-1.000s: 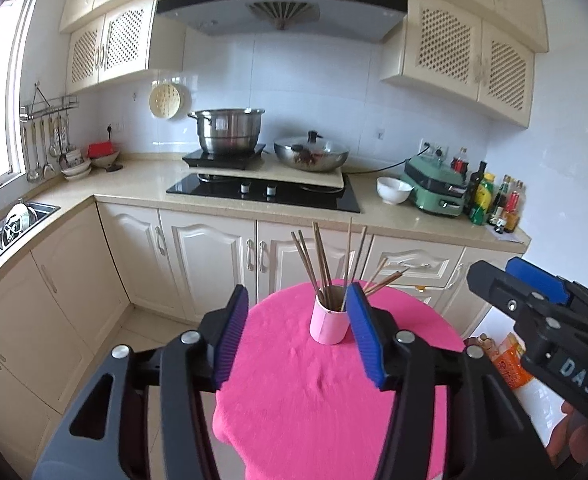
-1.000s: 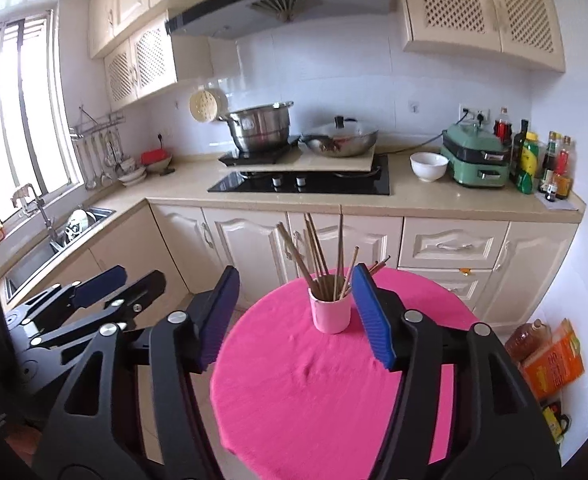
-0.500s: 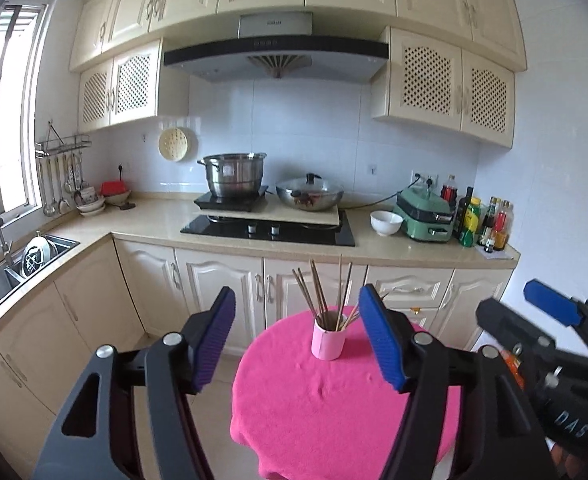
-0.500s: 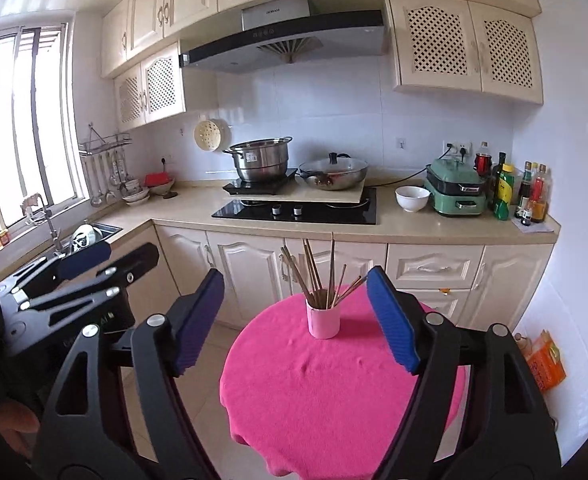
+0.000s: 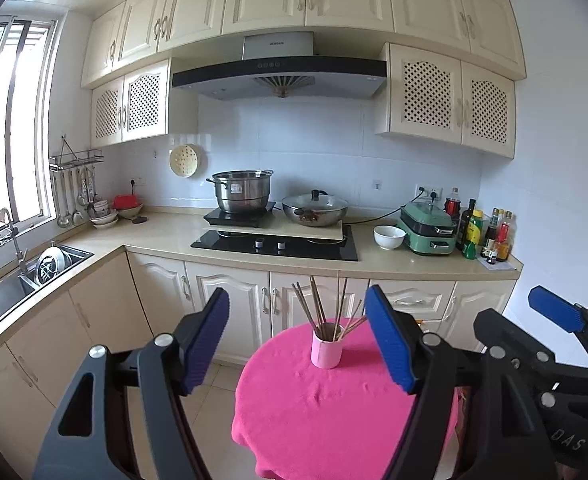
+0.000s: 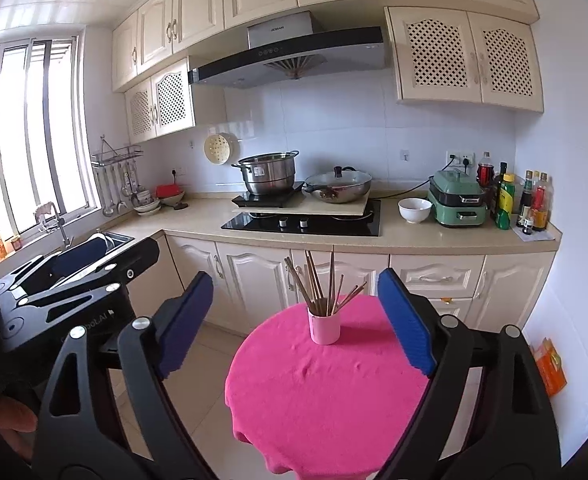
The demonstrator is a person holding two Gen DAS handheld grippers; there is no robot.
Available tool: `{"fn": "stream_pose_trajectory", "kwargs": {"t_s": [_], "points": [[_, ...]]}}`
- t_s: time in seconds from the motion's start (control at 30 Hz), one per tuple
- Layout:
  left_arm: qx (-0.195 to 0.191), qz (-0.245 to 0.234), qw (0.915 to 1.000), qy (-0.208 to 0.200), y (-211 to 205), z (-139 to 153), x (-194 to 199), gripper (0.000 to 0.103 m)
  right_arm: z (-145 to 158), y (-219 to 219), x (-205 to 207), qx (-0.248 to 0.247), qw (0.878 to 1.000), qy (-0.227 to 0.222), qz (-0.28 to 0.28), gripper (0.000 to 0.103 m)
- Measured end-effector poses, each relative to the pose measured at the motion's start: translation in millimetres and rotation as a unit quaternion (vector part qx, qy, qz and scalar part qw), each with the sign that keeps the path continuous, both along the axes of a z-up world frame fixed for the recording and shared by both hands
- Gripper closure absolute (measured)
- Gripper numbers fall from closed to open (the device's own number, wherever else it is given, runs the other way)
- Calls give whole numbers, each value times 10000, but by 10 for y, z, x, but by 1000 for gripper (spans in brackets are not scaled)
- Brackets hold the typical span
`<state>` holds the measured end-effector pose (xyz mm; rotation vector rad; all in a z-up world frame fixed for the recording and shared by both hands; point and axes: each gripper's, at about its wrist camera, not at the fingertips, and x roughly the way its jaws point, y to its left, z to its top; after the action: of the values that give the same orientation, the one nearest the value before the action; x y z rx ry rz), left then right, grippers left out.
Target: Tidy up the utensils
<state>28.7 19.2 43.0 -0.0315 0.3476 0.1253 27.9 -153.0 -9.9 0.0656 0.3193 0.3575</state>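
Backing off with both claws, left claw (image 5: 297, 340) and right claw (image 6: 297, 323), just spread and empty, keep clear of chopsticks (image 6: 317, 285) in the cup (image 6: 324, 326) ahead on the desk (image 6: 325, 396).

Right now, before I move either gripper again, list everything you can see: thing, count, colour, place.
cup: one, pink, upright on the table's far half
chopsticks: a bundle, brown, standing in the cup; count unclear
table: one, round, pink cloth, in front of the cabinets
steel pot: one, silver, on the black hotplate
lidded pan: one, right of the pot
bowl: one, white, on the counter
cooker: one, green, right of the bowl
bottles: several, mixed colours, counter's right end
sink: one, steel, far left
left gripper: blue pads, jaws just opening, nothing between them
right gripper: blue pads, jaws just opening, nothing between them
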Motion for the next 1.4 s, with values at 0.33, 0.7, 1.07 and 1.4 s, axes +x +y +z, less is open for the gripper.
{"fn": "stream_pose_trajectory", "kwargs": {"t_s": [0.33, 0.7, 1.07, 1.4], "points": [[31, 28, 10000, -70, -64, 87, -95, 32, 49, -58, -43, 77, 9999, -62, 20, 13], [-21, 46, 10000, -41, -24, 106, -67, 32, 55, -45, -19, 56, 10000, -48, 23, 13], [48, -9, 10000, -69, -46, 114, -35, 32, 64, -43, -4, 41, 10000, -10, -11, 13], [54, -36, 9999, -76, -36, 113, -14, 32, 84, -32, 11, 25, 10000, 17, -33, 12]]}}
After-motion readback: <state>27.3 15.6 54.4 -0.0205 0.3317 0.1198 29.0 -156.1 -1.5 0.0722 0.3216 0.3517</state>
